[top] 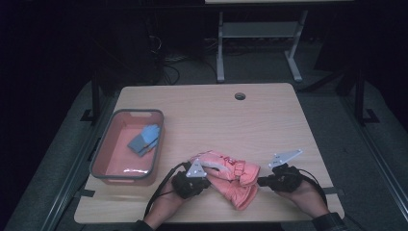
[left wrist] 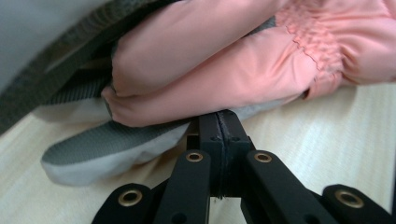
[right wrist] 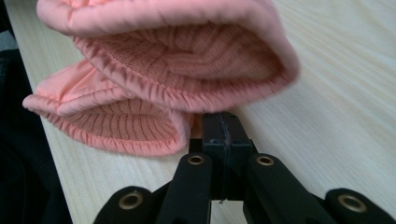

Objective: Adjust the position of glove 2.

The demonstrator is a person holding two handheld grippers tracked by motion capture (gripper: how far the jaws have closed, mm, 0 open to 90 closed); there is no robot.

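Observation:
A pair of pink winter gloves [top: 231, 175] lies in a heap near the table's front edge. My left gripper [top: 209, 182] is at the heap's left side and my right gripper [top: 260, 181] at its right side. In the left gripper view the jaws [left wrist: 219, 119] are pressed together, their tips against the lower edge of a pink glove [left wrist: 224, 60] with a grey palm [left wrist: 107, 140]. In the right gripper view the jaws [right wrist: 220, 119] are also pressed together, just below the open knit-lined cuffs [right wrist: 187, 60]. No fabric shows between either pair of jaws.
A pink bin with a grey rim [top: 137, 112] stands at the table's left and holds a blue-grey folded item [top: 143, 139]. A cable hole [top: 239, 96] sits near the table's far edge. Beyond the table stands a metal frame [top: 260, 33].

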